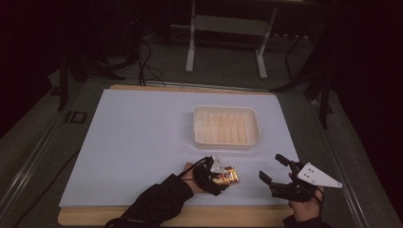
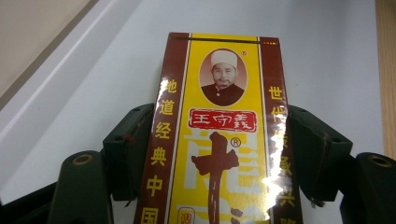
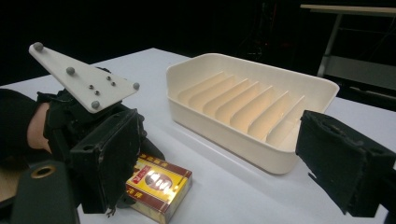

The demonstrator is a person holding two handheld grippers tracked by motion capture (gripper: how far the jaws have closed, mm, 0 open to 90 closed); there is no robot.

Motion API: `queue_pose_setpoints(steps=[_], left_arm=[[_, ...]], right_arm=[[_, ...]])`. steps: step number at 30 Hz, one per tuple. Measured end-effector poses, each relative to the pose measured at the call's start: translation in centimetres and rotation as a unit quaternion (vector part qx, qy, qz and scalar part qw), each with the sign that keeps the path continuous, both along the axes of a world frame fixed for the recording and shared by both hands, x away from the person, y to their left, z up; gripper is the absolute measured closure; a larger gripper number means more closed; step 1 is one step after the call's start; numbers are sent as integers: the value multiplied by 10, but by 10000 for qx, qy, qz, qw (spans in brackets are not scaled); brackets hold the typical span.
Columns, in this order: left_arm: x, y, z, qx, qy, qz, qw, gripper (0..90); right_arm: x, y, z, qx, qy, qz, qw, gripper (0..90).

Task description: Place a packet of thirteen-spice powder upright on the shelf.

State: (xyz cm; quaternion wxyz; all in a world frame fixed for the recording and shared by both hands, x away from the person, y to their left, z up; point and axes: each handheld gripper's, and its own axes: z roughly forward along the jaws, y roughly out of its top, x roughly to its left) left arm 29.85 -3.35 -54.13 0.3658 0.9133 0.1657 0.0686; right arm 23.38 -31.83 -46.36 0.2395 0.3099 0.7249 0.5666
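White table covering (image 1: 142,142) carries everything. Nearest the person, the left gripper (image 1: 219,176) has its jaws pinching the yellow-and-maroon box (image 2: 219,135) by its long sides, while the right gripper (image 1: 275,173) hovers just beside, jaws spread. Farther off sits the cream ribbed tray (image 1: 226,112).

White table (image 1: 142,137) bearing ridged cream tray (image 1: 226,141) and yellow box (image 1: 229,177)

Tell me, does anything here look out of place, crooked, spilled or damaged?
Nothing stands out. The yellow and brown box lies flat on the table, undented, clamped between the left gripper's jaws. The cream tray sits level with nothing in it, and the right gripper is open beside it.
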Motion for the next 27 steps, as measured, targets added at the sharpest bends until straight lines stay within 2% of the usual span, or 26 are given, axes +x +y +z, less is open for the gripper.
queue_pose_setpoints(steps=[3,5,10,11,14,16,20,24,27], left_arm=[[0,0,1,25,9,35,10000,322],[-2,1,2,34,-94,75,9999,325],[-2,6,9,-177,-74,194,9996,327],[-3,9,16,-297,-113,260,9992,327],[-6,13,24,-624,-141,262,9976,327],[-7,15,30,-728,-156,261,9969,327],[-9,20,37,-1090,-133,196,9938,327],[-15,22,44,-1217,-347,187,9918,328],[-19,22,48,-1327,-403,219,9901,328]], right_arm=[[0,0,0,-3,6,1,10000,136],[0,0,0,12,9,-3,10000,136],[0,-1,0,17,3,-8,10000,135],[0,0,0,8,-4,-9,10000,136],[0,0,0,-3,-8,-13,10000,136],[0,0,0,-6,-2,-15,10000,136],[0,1,0,-4,10,-18,10000,136],[0,2,0,-33,-24,-23,10000,137],[0,2,1,-42,-53,13,10000,140]])
